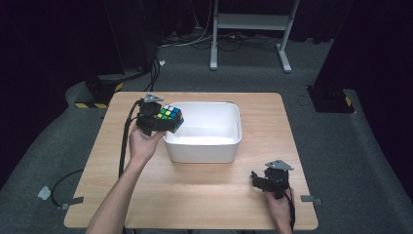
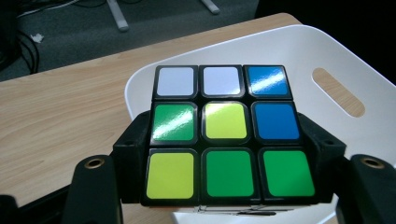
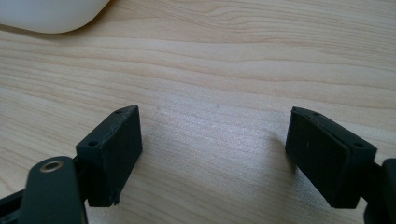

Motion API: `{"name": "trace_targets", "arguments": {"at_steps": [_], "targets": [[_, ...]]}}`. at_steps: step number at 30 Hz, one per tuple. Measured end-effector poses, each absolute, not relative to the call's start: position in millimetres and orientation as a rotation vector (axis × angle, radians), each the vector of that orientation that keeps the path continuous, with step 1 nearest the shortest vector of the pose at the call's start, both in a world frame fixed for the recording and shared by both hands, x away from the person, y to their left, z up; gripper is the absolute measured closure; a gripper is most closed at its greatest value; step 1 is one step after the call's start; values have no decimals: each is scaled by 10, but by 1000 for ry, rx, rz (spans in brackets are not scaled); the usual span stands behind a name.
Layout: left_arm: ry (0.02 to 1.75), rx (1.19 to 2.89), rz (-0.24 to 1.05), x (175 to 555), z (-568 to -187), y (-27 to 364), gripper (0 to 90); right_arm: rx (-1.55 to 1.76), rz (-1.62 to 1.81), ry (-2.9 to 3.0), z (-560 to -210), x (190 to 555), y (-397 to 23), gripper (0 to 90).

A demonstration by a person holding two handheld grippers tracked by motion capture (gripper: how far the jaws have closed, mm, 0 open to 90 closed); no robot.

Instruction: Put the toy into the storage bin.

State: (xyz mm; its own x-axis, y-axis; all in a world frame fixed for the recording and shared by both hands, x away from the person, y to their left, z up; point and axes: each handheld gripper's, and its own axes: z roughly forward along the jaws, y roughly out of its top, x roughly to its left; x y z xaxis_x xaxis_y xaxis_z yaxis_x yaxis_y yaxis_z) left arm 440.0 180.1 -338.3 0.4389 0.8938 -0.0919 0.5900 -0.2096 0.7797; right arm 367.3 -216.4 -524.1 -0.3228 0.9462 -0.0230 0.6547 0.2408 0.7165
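A colour puzzle cube (image 1: 170, 117) with white, blue, green and yellow stickers is clamped in my left gripper (image 1: 163, 122), held above the left rim of the white tub (image 1: 229, 141). In the left gripper view the cube (image 2: 227, 135) sits between the two black jaws, with the tub's wall (image 2: 327, 56) and its handle slot behind it. My right gripper (image 1: 265, 183) rests low near the table's front right, jaws spread wide. In the right gripper view that gripper (image 3: 212, 149) has only bare wood between its fingers.
The wooden table (image 1: 204, 190) carries the tub at its centre. A white frame stand (image 1: 251, 29) is on the floor beyond the table. Cables (image 1: 63, 185) trail off the left side. A corner of the tub (image 3: 51, 14) shows in the right gripper view.
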Motion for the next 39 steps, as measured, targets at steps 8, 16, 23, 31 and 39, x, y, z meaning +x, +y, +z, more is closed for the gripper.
{"name": "trace_targets", "arguments": {"at_steps": [8, 16, 23, 31, 39], "targets": [[1235, 1923, 492, 4473, -3367, 1691, 337, 1457, 853, 2067, -5241, 3673, -2163, 185], [1249, 1945, 491, 4576, -3416, 1613, 337, 1458, 852, 2066, -5241, 3672, -2160, 181], [1259, 1951, 483, 4657, -3461, 1537, 337, 1456, 848, 2068, -5241, 3671, -2160, 177], [1271, 1965, 507, 4708, -3481, 1503, 337, 1456, 852, 2070, -5243, 3680, -2167, 171], [1288, 1970, 505, 4788, -3530, 1477, 337, 1459, 851, 2069, -5243, 3680, -2166, 170]]}}
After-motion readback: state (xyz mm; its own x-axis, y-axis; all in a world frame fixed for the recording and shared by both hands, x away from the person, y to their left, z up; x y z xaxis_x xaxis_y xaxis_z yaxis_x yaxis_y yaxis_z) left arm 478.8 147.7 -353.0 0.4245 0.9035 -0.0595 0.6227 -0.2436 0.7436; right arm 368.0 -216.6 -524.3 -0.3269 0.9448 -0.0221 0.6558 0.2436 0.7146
